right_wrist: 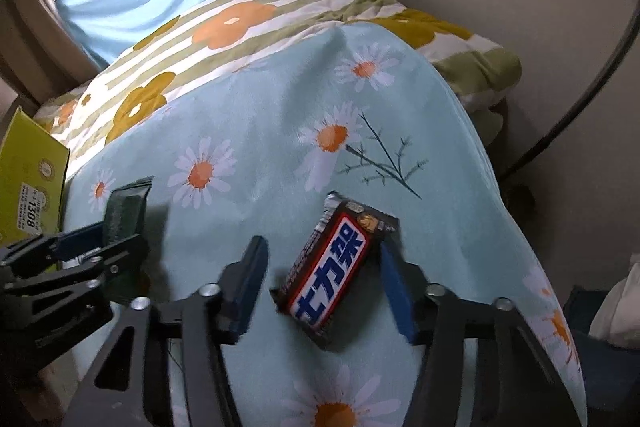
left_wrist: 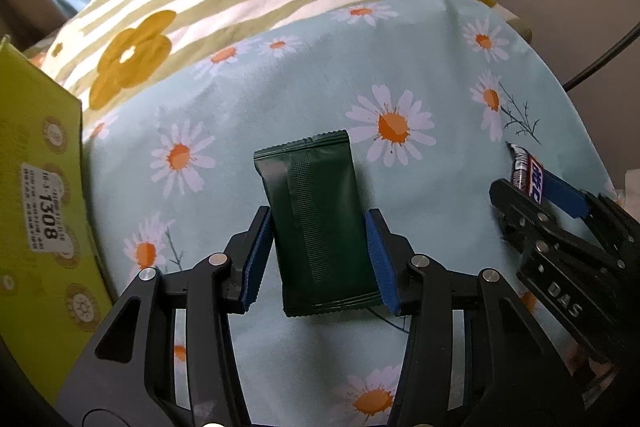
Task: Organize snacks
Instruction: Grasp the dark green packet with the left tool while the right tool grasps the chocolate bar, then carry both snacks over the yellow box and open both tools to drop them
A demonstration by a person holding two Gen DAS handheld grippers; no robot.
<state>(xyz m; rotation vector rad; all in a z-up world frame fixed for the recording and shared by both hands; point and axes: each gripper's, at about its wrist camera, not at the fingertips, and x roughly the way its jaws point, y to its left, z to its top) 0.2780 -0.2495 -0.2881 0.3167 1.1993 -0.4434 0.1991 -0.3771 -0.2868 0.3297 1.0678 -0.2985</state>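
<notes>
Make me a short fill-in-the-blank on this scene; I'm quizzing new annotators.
1. The left gripper straddles a dark ____ packet.
2. The candy bar lies between the ____ gripper's fingers.
3. The cloth is printed with ____.
4. The yellow-green box carries the number ____.

Missing words: green; right; daisies; 1308

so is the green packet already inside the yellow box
No, the green packet lies on the daisy-print cloth between the left gripper pads, while the yellow box stands apart at the left edge.

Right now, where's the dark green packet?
Left wrist view, centre: dark green packet between the left gripper pads on the daisy cloth, yellow-green box to its left.
</notes>
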